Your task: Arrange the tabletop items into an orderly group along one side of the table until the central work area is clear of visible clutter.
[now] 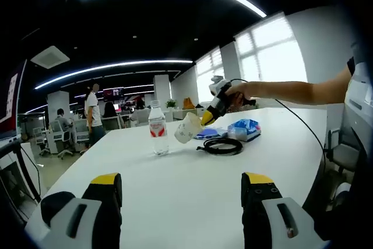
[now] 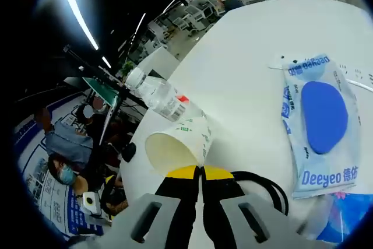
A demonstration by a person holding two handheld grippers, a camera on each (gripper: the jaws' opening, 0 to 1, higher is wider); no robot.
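A white paper cup hangs tilted above the white table, its rim pinched by my right gripper, which is shut on it. In the left gripper view the same cup is held by the right gripper just right of an upright clear water bottle. The bottle lies just beyond the cup in the right gripper view. My left gripper stands open over the near part of the table, holding nothing.
A coiled black cable lies right of the bottle, with a blue packet behind it. A Deeyeo wipes pack and the cable lie beside my right gripper. People and desks stand beyond the table's far edge.
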